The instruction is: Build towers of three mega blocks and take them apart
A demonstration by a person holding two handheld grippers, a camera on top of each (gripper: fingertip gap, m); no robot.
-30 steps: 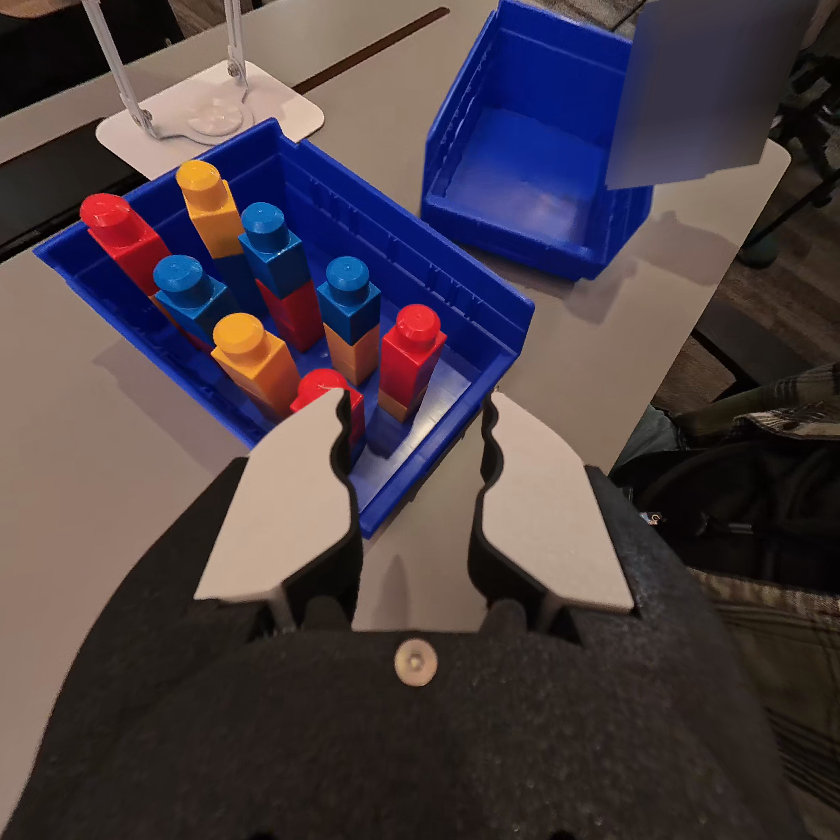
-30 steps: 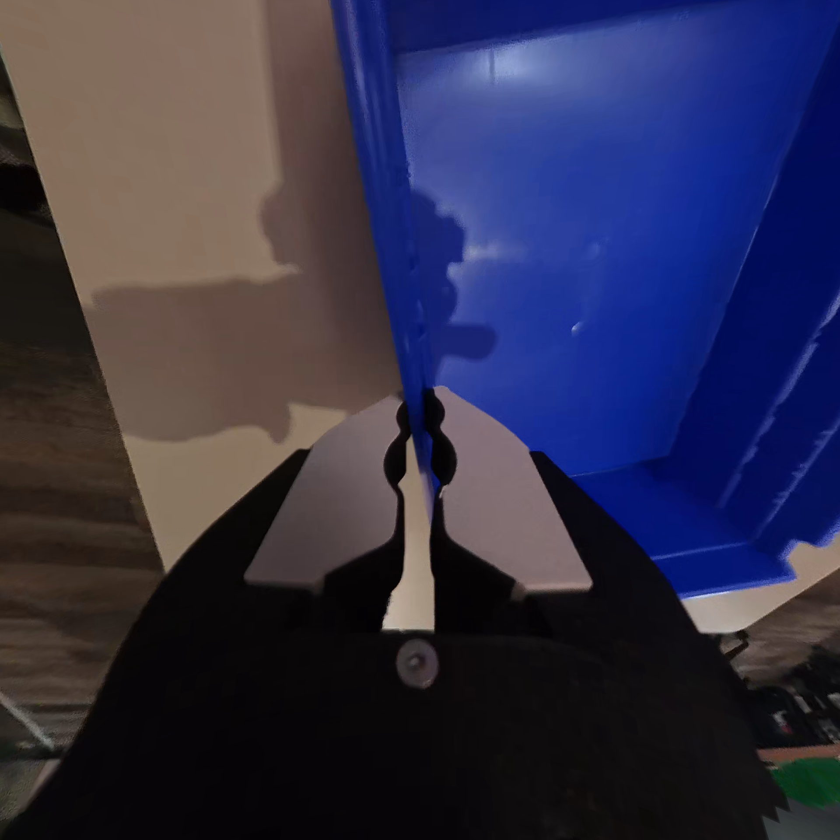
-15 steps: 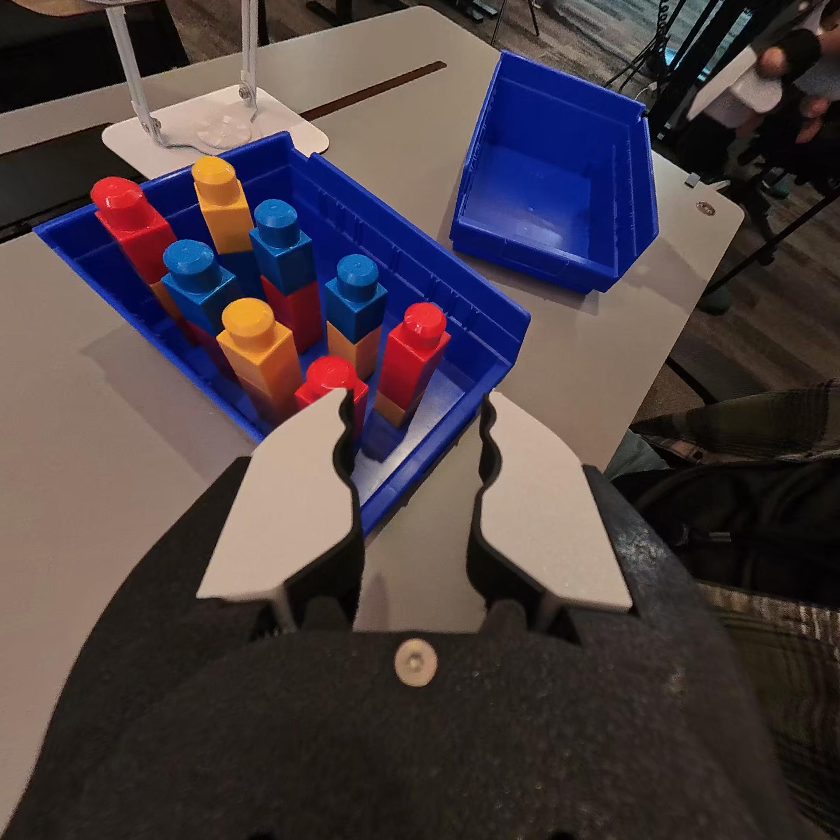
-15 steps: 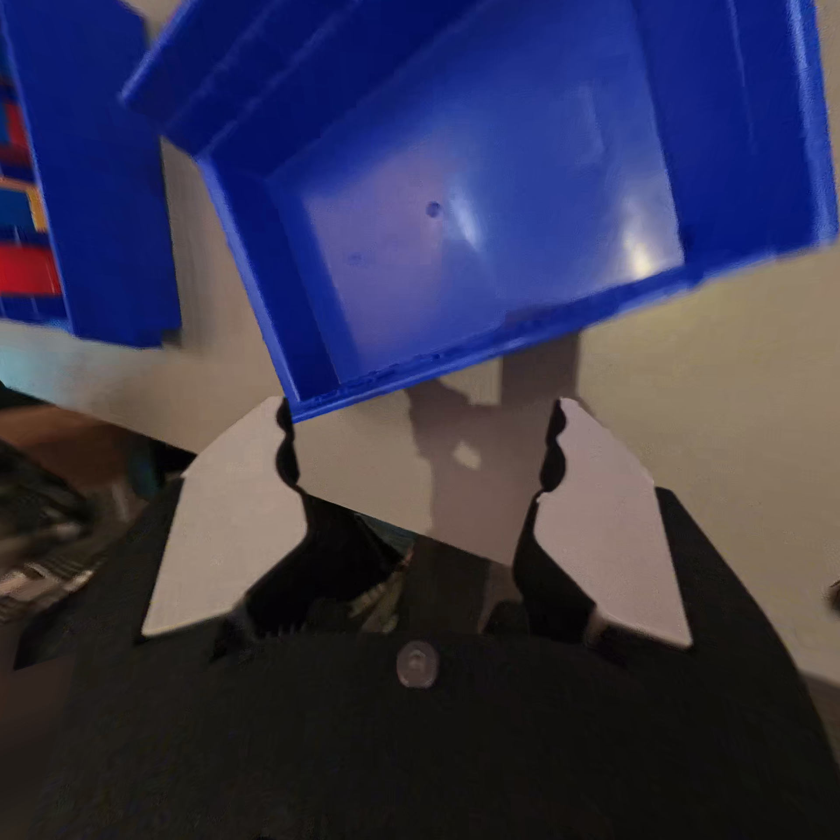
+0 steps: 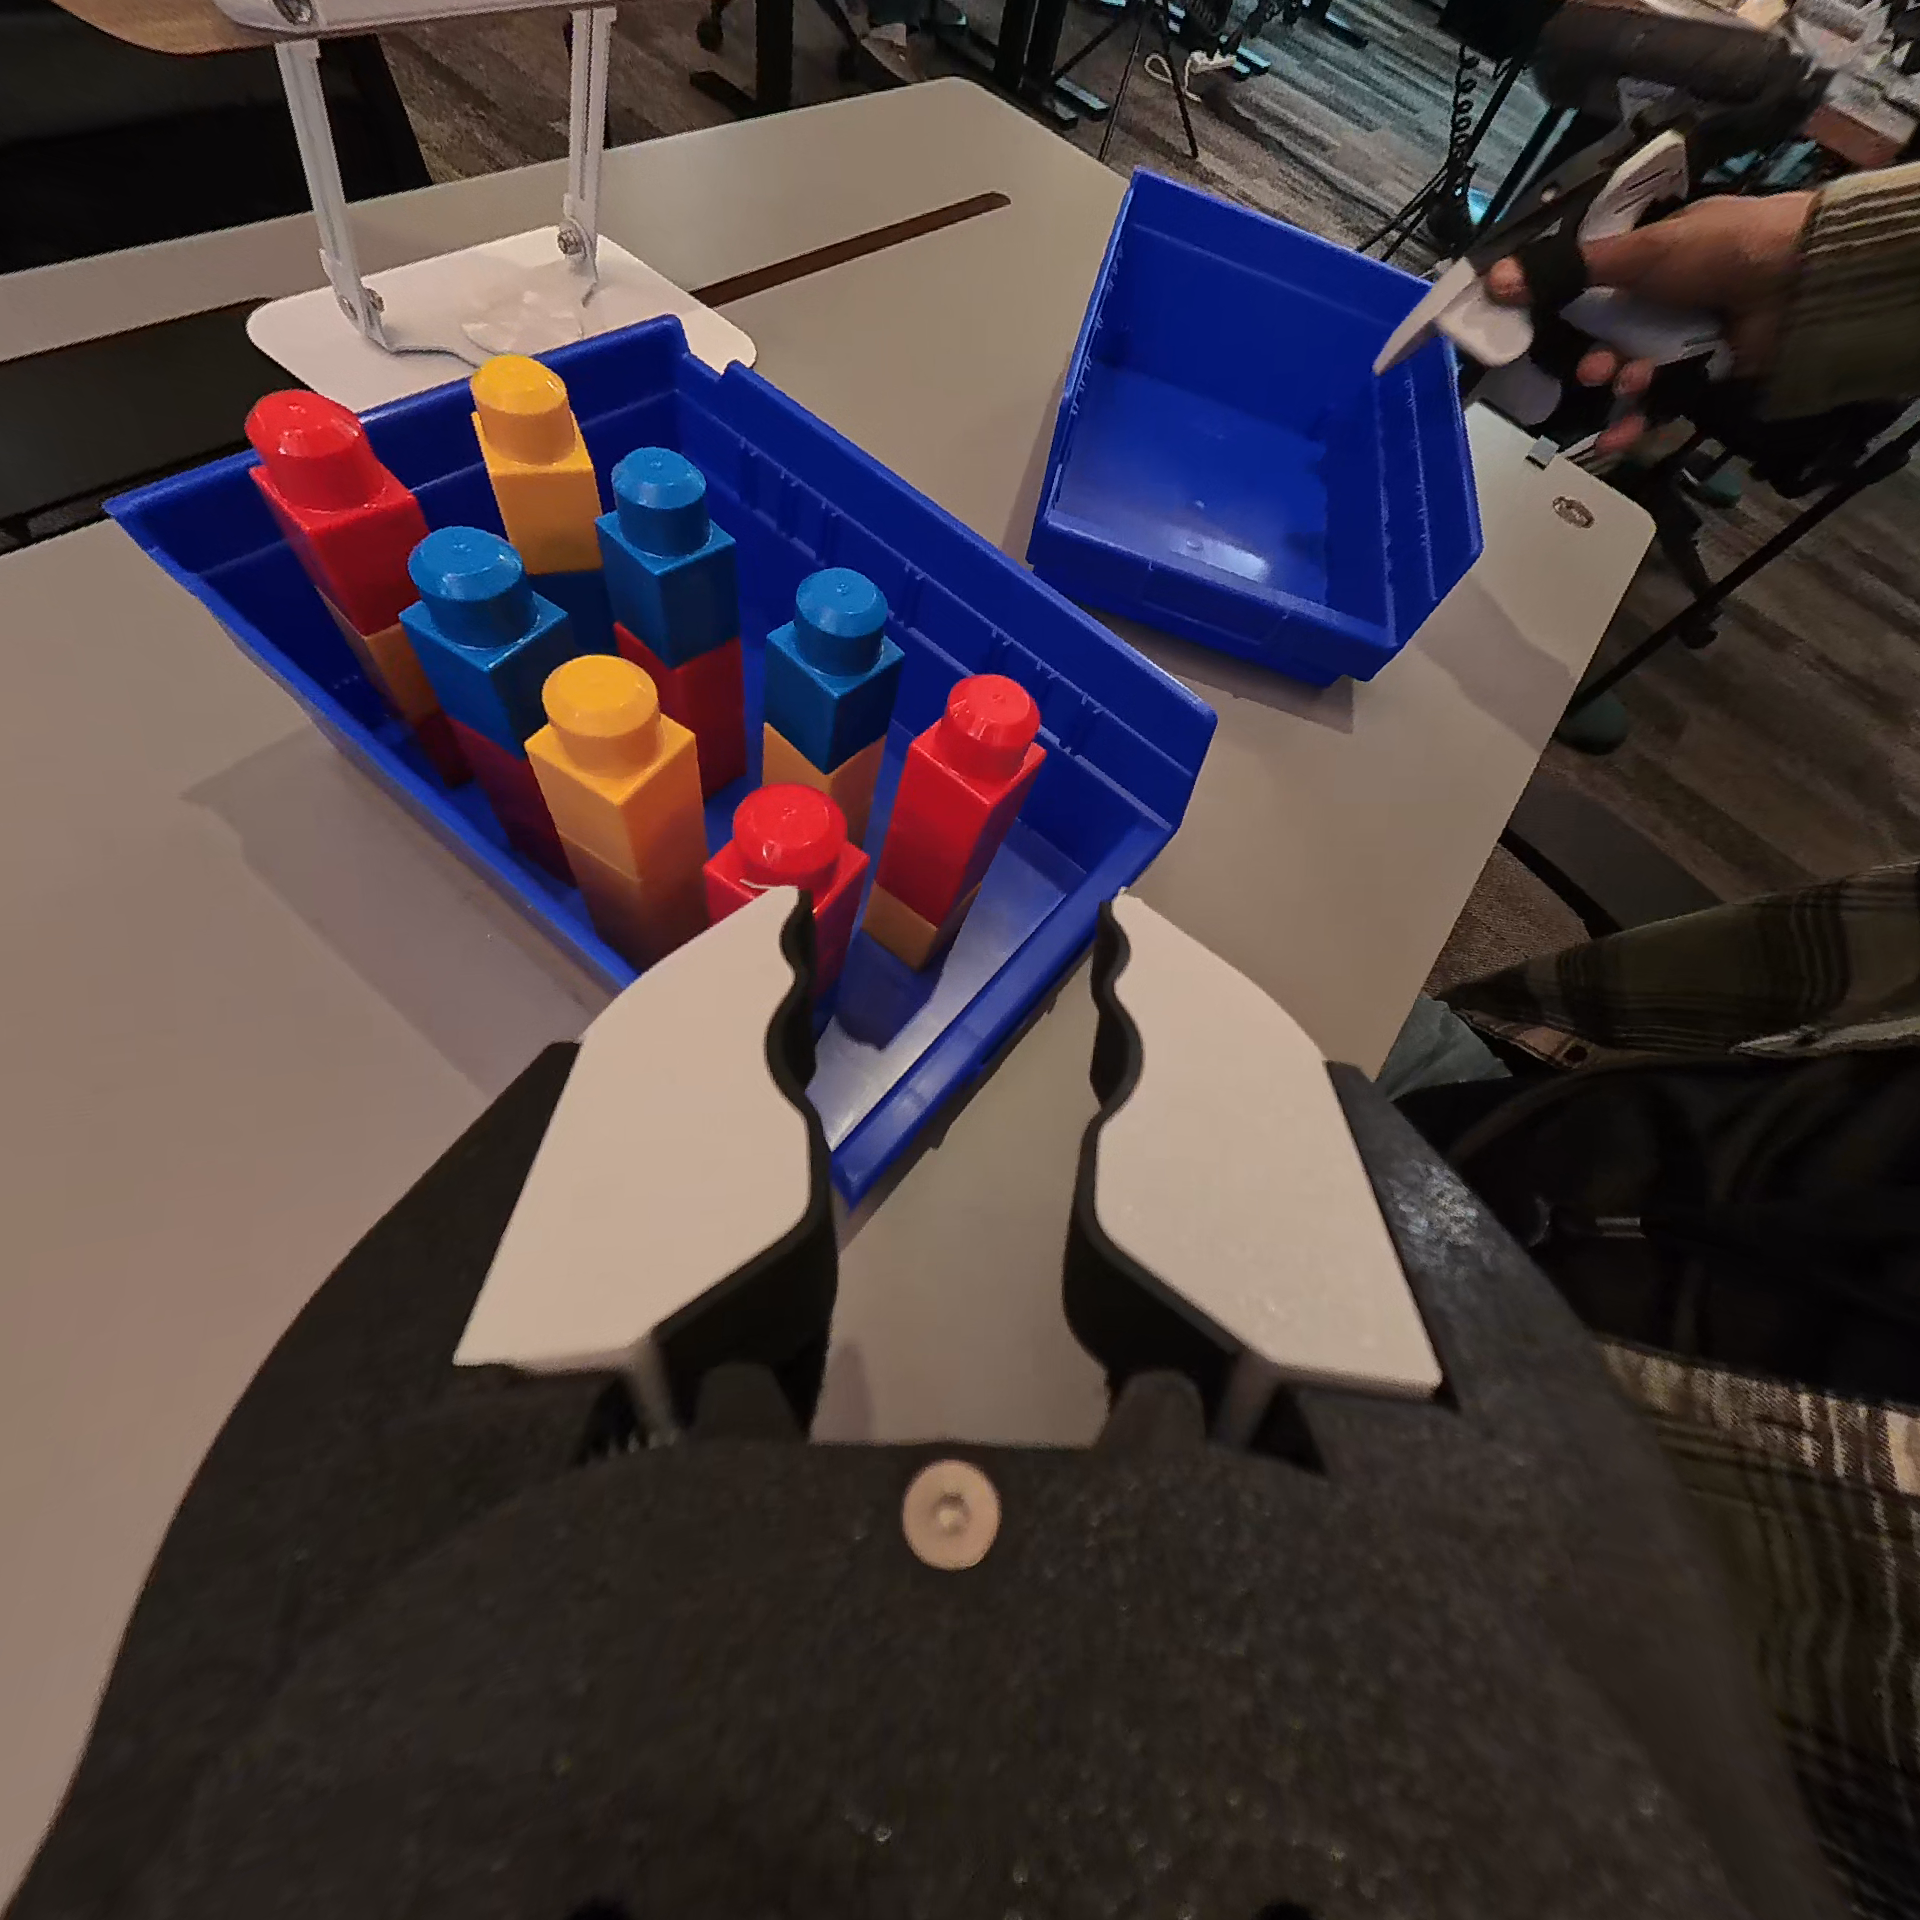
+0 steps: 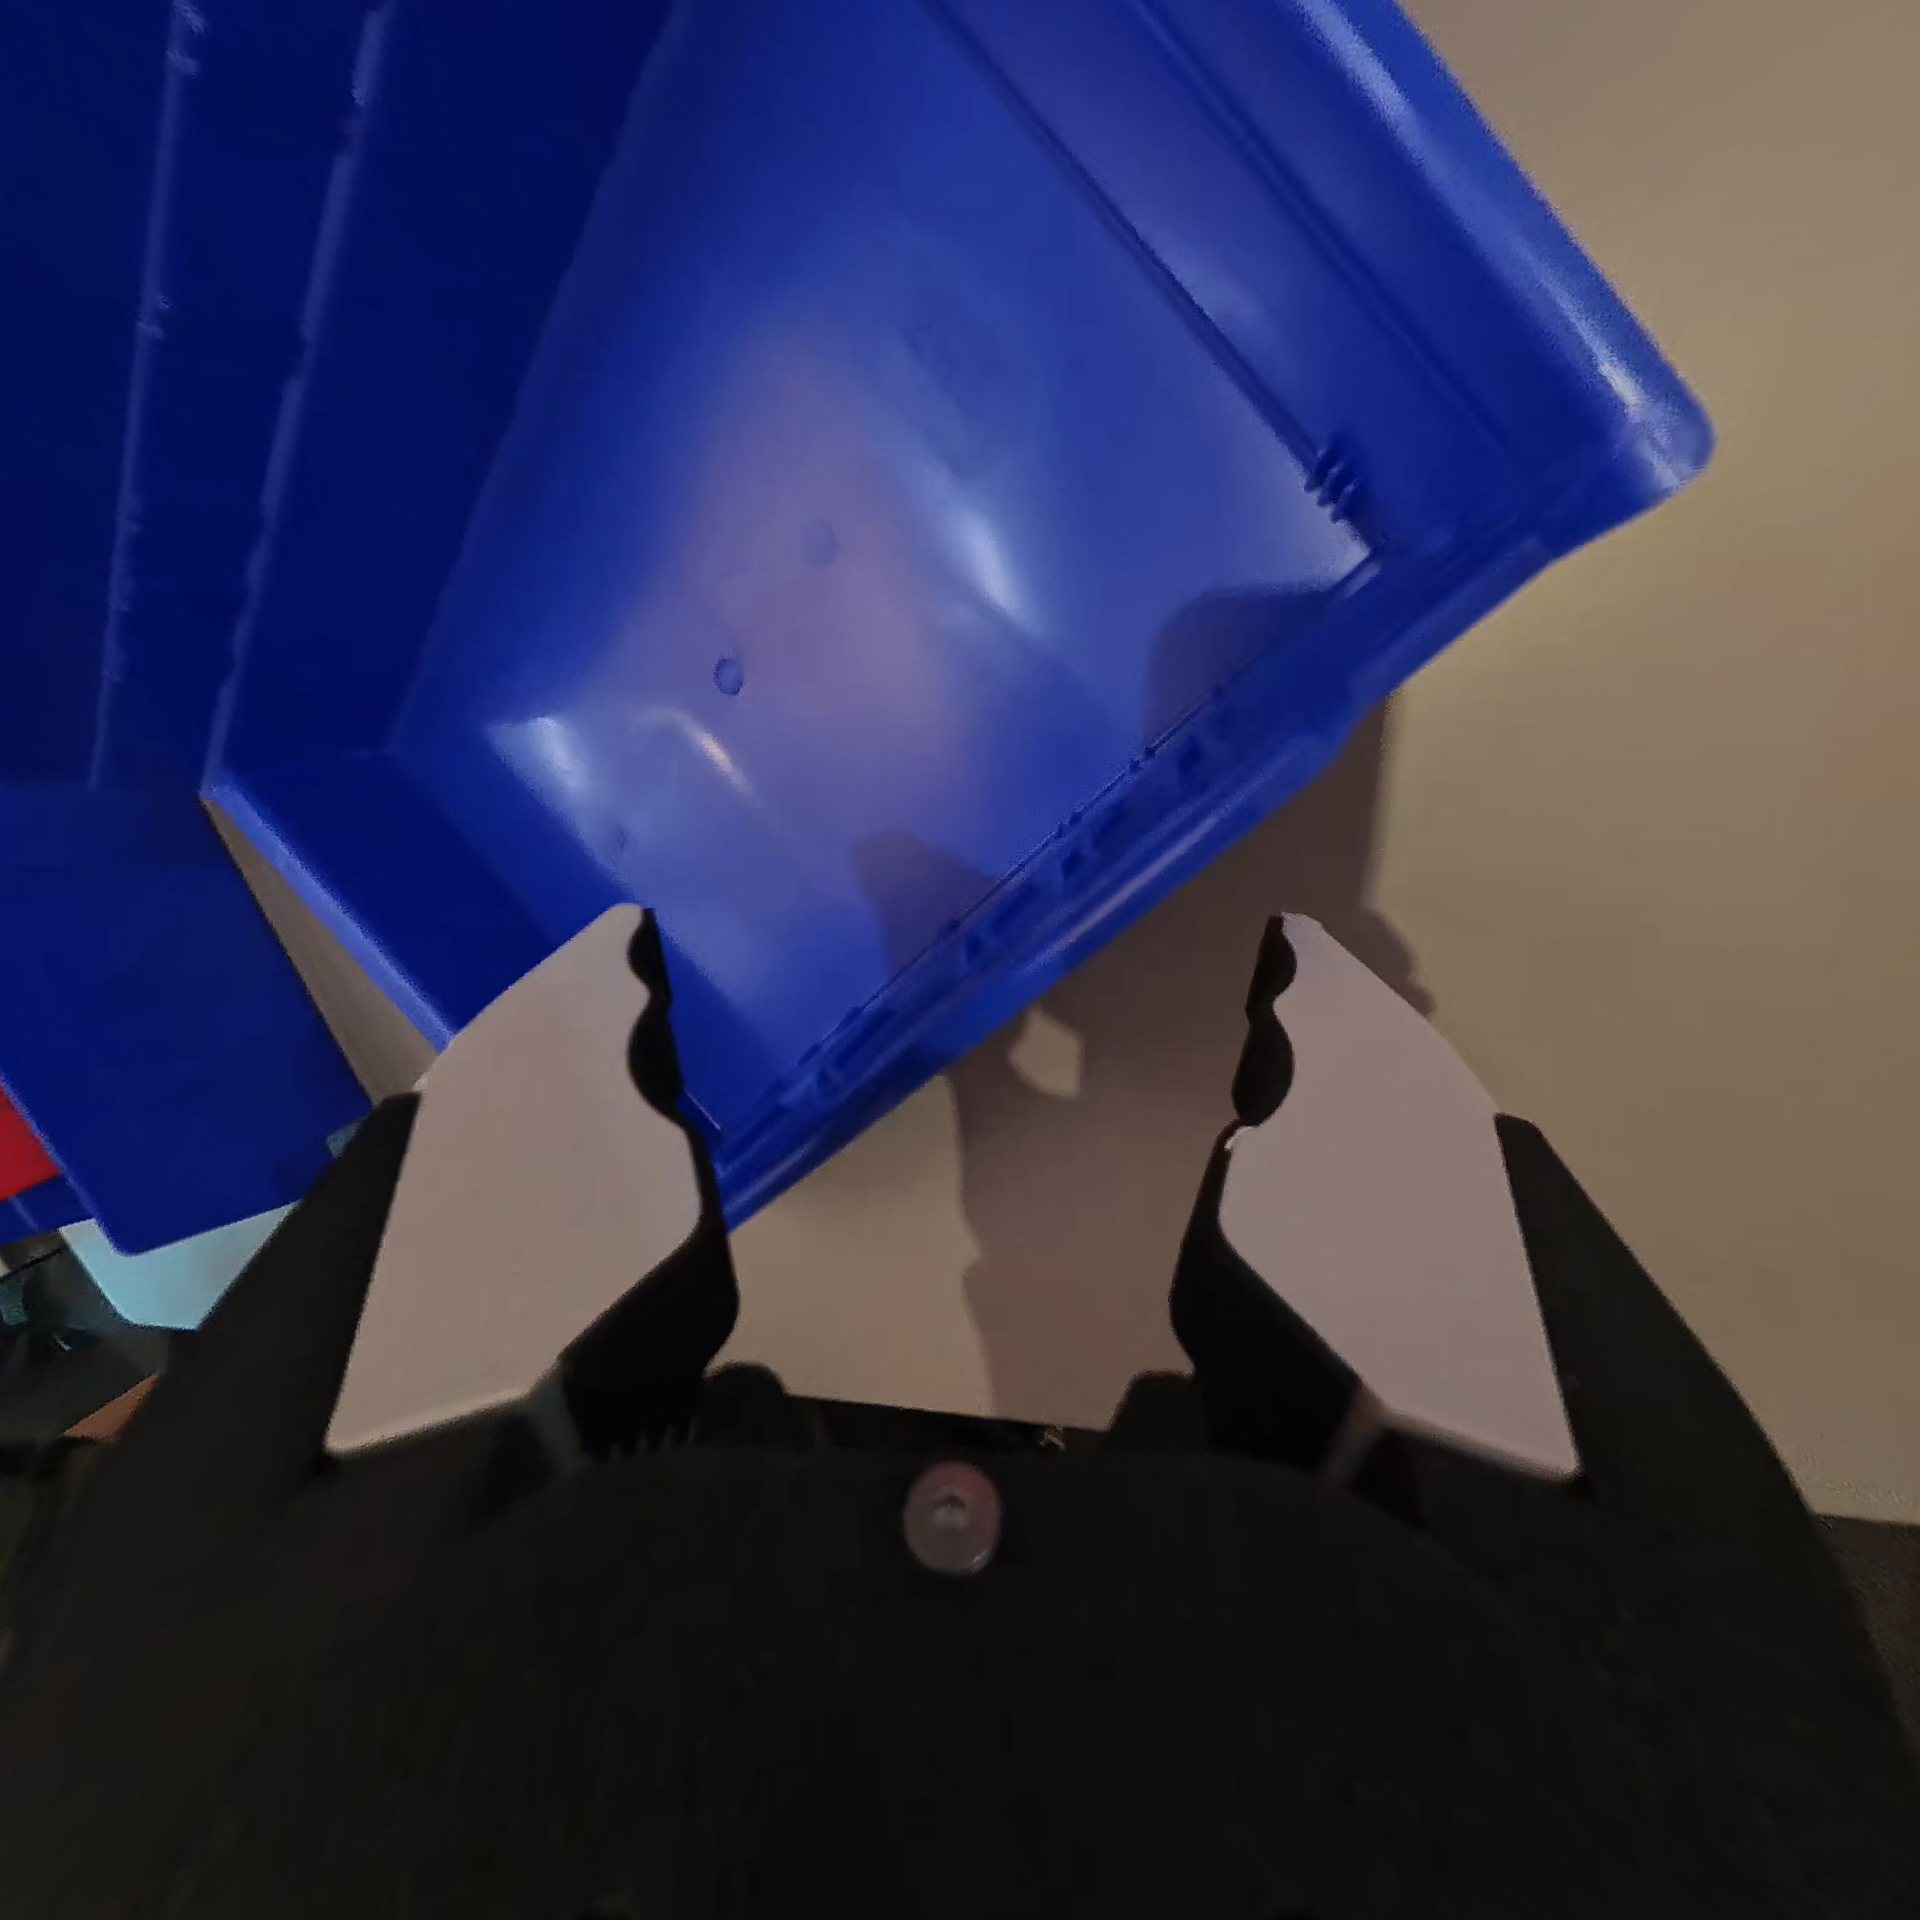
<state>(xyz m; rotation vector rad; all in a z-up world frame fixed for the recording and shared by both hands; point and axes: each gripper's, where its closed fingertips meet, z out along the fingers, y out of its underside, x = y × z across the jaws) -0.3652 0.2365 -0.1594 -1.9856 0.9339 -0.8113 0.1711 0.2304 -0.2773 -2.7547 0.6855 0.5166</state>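
The left gripper (image 5: 945, 914) hung above the near corner of the long blue bin (image 5: 1117, 717), jaws apart with nothing between them; through the gap showed the bin's floor and the grey table (image 5: 208, 1039). The bin lay at about 11 o'clock from the gripper and held eight upright towers of mega blocks. Nearest, touching the left fingertip (image 5: 774, 914) in the view, stood a red-topped tower (image 5: 790, 842); whether finger and block actually met could not be told. At 12 o'clock rose a tower with red blocks over an orange one (image 5: 961, 810); behind it a blue-over-orange tower (image 5: 836, 675). To 11 o'clock stood an all-orange tower (image 5: 613, 779), a blue-topped one (image 5: 478, 634), a blue-over-red one (image 5: 665, 582), an orange-topped one (image 5: 530, 457) and, farthest back, a red-topped one (image 5: 322, 488). A white stand base (image 5: 436, 312) sat just beyond the bin's far end. At 1 o'clock, apart from the long bin, a second, shorter blue bin (image 5: 1403, 540) rested with no blocks in it. The right gripper (image 6: 956, 925), seen in its own view, hovered over that bin's near wall (image 6: 1039, 935), jaws wide apart and holding nothing; the view was motion-blurred. In the left wrist view it appeared at 2 o'clock, held by a hand (image 5: 1662, 281) in a plaid sleeve (image 5: 1860, 260), its tip over the shorter bin's right rim.
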